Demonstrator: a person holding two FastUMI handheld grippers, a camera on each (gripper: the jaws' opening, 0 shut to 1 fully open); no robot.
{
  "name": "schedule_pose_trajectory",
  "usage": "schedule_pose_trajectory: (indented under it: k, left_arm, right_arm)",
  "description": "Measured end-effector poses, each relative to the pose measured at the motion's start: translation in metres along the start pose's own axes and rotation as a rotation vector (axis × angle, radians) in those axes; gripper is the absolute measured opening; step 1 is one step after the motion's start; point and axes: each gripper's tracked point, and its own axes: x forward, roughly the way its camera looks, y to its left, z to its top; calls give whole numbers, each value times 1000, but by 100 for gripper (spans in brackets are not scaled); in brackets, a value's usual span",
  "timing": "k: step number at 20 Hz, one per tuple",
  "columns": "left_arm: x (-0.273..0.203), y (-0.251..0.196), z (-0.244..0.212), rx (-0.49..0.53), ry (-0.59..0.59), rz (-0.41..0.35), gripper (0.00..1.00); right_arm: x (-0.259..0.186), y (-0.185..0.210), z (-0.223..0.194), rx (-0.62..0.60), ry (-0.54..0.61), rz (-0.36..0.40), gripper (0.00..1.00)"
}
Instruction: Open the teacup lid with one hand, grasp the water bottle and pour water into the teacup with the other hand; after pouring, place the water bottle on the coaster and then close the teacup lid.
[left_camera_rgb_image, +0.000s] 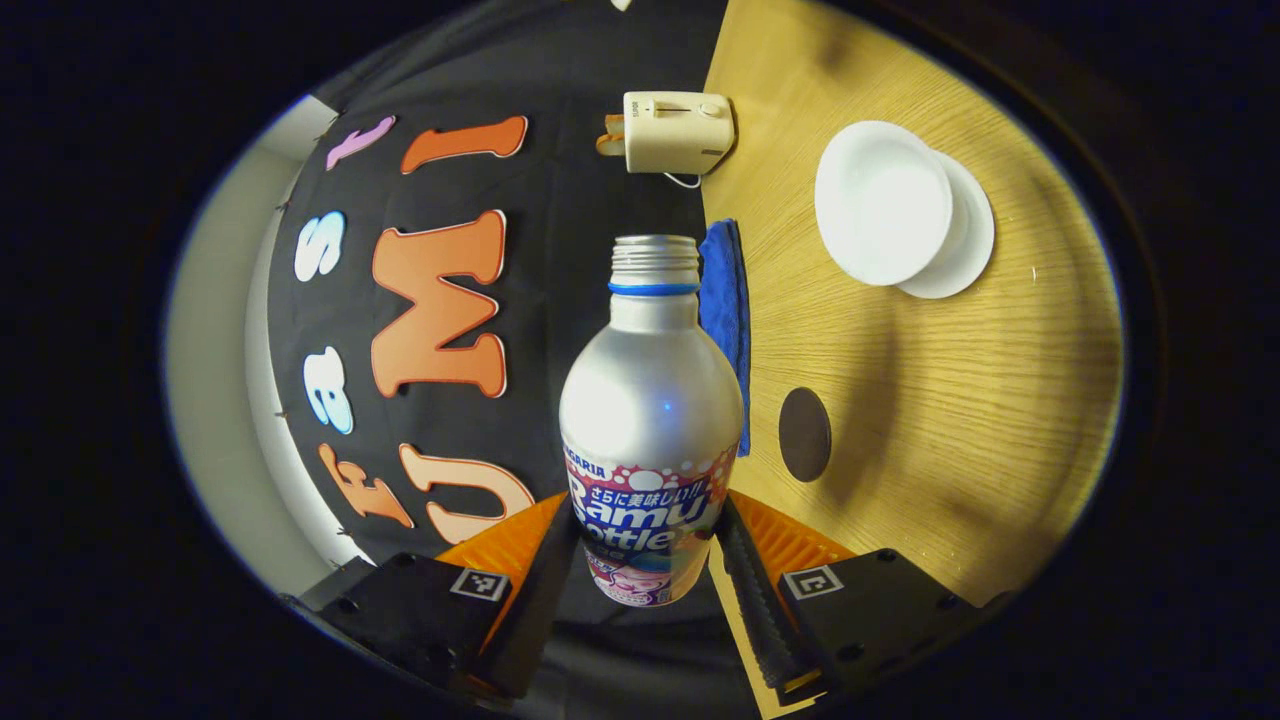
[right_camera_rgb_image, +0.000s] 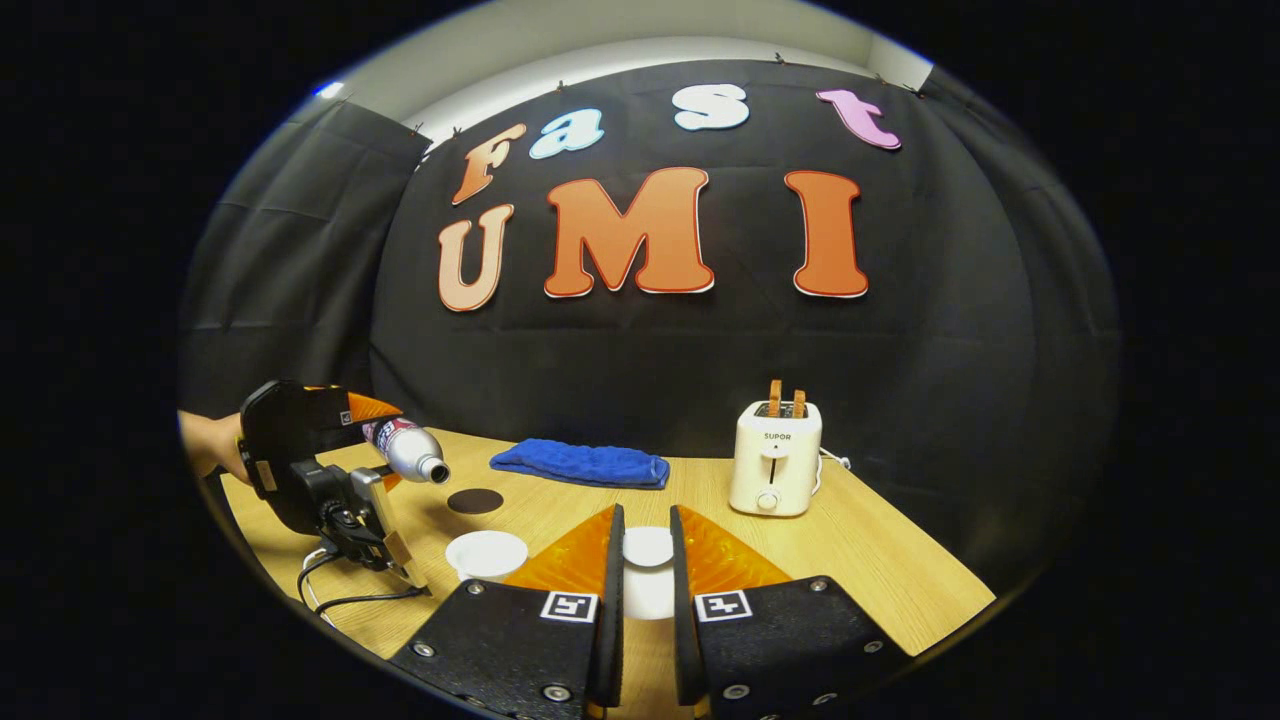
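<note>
The left gripper (left_camera_rgb_image: 648, 545) was clamped on the water bottle (left_camera_rgb_image: 650, 420), both fingers pressing its labelled lower body. The bottle was silver metal, uncapped, with a threaded neck, a blue ring beneath the threads and a printed label around its base. In the right gripper view it was held nearly horizontal above the worktop (right_camera_rgb_image: 880, 560), its open mouth pointing towards the toaster (right_camera_rgb_image: 775, 457). The dark round coaster (right_camera_rgb_image: 474, 501) lay on the worktop just below and beyond the mouth. The white teacup (right_camera_rgb_image: 486, 554) stood uncovered nearer the camera, apart from the bottle.

The right gripper (right_camera_rgb_image: 647, 590) held the white teacup lid (right_camera_rgb_image: 647, 546), its fingers close on either side, raised clear of the cup. A folded blue cloth (right_camera_rgb_image: 582, 463) lay at the rear of the worktop, beside the wall.
</note>
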Motion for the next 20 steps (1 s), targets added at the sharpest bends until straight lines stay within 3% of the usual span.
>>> schedule_pose_trajectory:
  k: [6,12,14,16,20]
  left_arm:
    - [1,5,4,137,-5,-1,88]
    - [4,13,10,267,-27,37,82]
    - [5,14,12,289,-32,41,88]
    - [4,18,13,304,-35,49,82]
    - [6,25,14,337,-44,75,84]
  right_arm:
    - [-3,-7,-1,-16,0,-3,21]
    - [-4,-14,-1,-5,-5,-10,22]
    - [-5,-16,-1,-1,-6,-14,21]
    - [-5,-17,-1,2,-6,-16,22]
    - [-7,-19,-2,10,-7,-17,21]
